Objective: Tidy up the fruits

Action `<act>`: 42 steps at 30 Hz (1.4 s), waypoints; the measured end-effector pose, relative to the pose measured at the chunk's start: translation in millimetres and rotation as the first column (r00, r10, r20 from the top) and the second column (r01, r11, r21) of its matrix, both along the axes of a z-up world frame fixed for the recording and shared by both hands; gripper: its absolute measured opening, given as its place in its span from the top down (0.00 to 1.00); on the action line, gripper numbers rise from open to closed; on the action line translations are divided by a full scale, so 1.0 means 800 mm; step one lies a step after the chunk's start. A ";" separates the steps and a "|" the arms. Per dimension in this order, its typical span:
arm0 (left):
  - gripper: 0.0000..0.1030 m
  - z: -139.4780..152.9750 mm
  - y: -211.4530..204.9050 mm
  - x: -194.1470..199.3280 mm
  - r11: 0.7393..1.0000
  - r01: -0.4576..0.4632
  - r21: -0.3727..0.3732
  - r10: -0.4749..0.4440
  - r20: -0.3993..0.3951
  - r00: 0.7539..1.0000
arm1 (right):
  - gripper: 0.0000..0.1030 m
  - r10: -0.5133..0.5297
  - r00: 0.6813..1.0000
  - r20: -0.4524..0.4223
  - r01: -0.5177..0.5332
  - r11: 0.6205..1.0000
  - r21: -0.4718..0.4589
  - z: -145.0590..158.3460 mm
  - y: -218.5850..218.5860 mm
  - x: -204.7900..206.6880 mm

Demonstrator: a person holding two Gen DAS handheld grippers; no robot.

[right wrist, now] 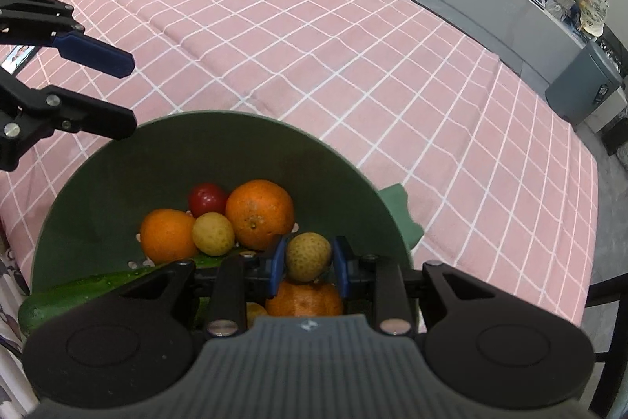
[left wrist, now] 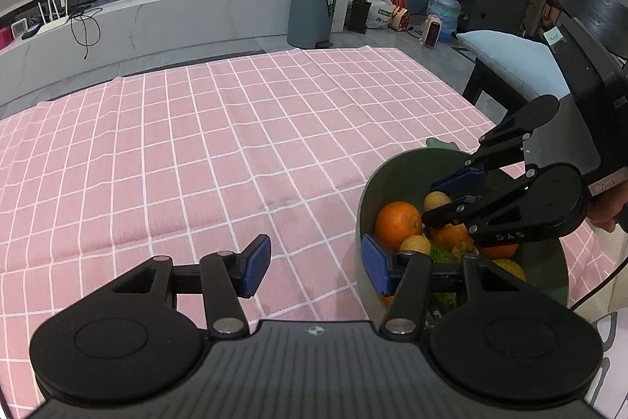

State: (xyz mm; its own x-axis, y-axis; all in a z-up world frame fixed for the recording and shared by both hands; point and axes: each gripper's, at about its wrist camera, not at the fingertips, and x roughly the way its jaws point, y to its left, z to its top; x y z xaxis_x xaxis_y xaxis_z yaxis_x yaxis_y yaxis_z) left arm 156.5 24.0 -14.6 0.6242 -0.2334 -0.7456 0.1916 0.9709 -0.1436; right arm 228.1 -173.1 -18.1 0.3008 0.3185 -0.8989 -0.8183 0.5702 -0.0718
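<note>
Left wrist view: left claw (left wrist: 316, 268) spread, empty, straddling the near rim of the green bowl (left wrist: 363, 207) on the desk (left wrist: 196, 144); right claw (left wrist: 447, 197) inside the bowl.

Right wrist view: right claw (right wrist: 307, 264) pinching a small yellow-green fruit (right wrist: 308, 256), directly above an orange (right wrist: 305, 299); way out is upward.
</note>
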 end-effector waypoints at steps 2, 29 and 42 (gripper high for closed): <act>0.38 0.000 0.001 0.001 1.000 0.003 -0.008 -0.003 -0.004 1.000 | 0.78 -0.010 1.000 -0.007 0.010 1.000 0.006 0.000 0.000 0.000; 0.23 0.124 -0.027 -0.092 0.997 -0.018 0.069 -0.001 0.267 0.964 | 0.07 -0.422 0.901 0.104 0.348 0.843 0.409 0.177 -0.069 -0.107; 0.12 0.142 -0.071 -0.166 0.979 -0.097 0.179 0.021 0.382 0.924 | 0.04 -0.664 0.719 0.205 0.440 0.664 0.605 0.192 -0.115 -0.281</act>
